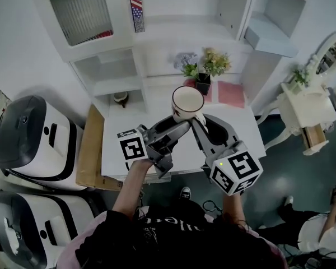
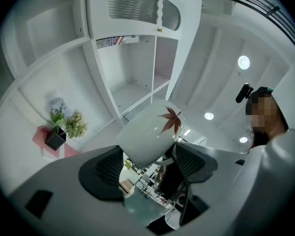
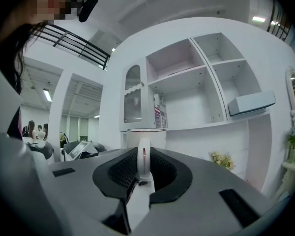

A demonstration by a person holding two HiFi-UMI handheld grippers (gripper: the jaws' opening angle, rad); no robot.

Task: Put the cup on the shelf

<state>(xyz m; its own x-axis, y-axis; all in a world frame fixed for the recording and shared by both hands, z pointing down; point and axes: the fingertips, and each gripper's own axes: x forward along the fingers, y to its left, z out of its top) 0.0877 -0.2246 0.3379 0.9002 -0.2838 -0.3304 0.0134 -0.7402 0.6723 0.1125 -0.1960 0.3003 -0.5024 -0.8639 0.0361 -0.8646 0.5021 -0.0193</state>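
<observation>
Over white desk [image 1: 243,122], shelf [image 1: 173,32] at 12 o'clock, flowers [image 1: 204,66] below. Right gripper [image 3: 143,173] pinches cup [image 1: 187,102] handle; left gripper [image 2: 147,168] clamps its body. Flag label [image 1: 136,7], text unreadable.

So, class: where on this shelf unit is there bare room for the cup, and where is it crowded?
Bare: the wide middle shelf above the plants, and the left cubby under the door cabinet. Crowded: the ledge around the plants and pink mat, and the low cubby with a small object in it.
</observation>
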